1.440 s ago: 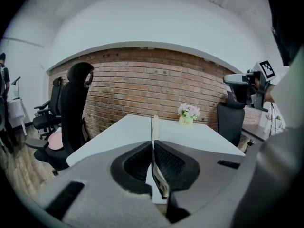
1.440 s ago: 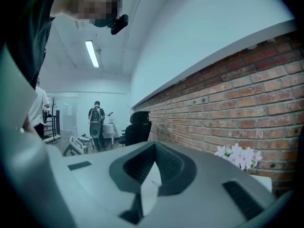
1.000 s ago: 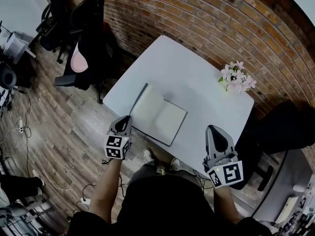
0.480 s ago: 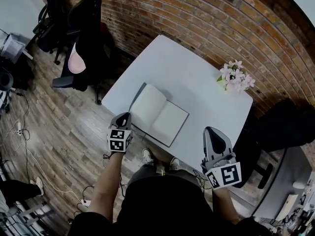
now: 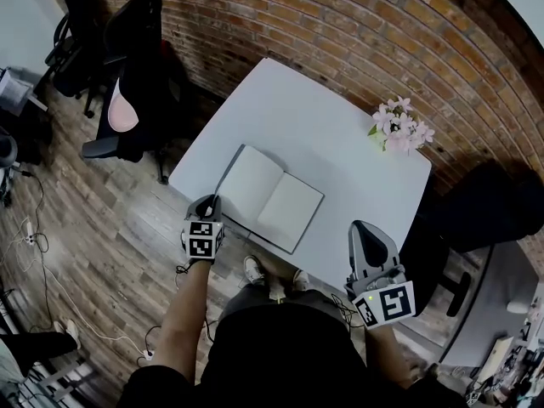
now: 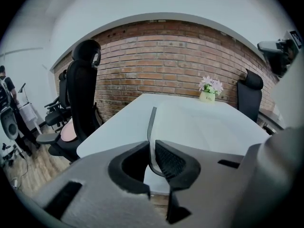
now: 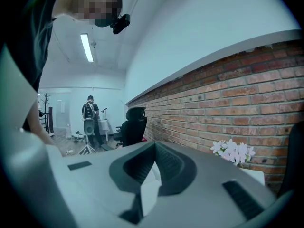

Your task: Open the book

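Note:
The book [image 5: 270,198] lies open on the white table [image 5: 340,143], pale pages up, near the front left edge. Its dark front cover [image 5: 228,172] stands out to the left, a little off the table. My left gripper [image 5: 211,202] is shut on the cover's near corner. In the left gripper view the thin dark cover [image 6: 151,120] runs up from between the pinched jaws of the left gripper [image 6: 152,151]. My right gripper [image 5: 363,228] hovers at the table's front right edge, shut and empty. The right gripper [image 7: 153,167] in its own view has nothing between its fingers.
A small pot of pink flowers [image 5: 395,128] stands at the table's far right, by the brick wall [image 5: 357,32]. Black office chairs [image 5: 132,66] stand to the table's left on the wooden floor. A person [image 7: 90,115] stands far off in the right gripper view.
My left gripper has sunk a little towards the table's near edge with the cover still in it, and the book lies wider open. The right gripper has stayed put.

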Demonstrator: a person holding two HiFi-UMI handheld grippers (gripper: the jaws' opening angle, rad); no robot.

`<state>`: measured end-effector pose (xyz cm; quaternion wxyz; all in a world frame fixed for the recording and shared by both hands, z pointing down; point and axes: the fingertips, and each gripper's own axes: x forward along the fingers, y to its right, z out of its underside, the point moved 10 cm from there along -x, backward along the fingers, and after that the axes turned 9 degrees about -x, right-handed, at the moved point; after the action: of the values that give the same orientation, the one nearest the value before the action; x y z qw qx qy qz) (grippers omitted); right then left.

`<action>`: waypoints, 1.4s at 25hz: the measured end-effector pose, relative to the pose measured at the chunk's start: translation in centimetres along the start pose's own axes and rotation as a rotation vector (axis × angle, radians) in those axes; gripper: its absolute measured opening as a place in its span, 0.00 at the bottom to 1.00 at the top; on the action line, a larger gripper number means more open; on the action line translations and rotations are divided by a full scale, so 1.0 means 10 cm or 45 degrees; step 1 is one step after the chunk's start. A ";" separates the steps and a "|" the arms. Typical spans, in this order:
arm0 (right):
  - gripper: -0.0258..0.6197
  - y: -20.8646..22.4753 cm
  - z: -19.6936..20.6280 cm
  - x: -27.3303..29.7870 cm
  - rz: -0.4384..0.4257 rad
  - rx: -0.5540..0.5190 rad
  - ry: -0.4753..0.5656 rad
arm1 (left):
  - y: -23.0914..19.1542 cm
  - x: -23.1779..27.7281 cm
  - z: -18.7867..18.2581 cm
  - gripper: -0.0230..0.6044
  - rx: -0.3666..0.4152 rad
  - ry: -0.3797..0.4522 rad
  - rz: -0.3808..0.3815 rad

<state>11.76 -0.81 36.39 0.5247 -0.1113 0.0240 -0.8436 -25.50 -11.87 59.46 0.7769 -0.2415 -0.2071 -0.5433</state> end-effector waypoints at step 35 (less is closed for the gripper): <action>0.06 0.29 0.06 0.25 -0.035 -0.034 0.051 | 0.39 -0.54 -1.03 0.09 0.012 0.279 0.070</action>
<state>13.36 -4.24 36.94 0.5111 -0.1015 0.0442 -0.8524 -22.94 -12.92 47.54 0.8107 -0.1827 -0.1166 -0.5439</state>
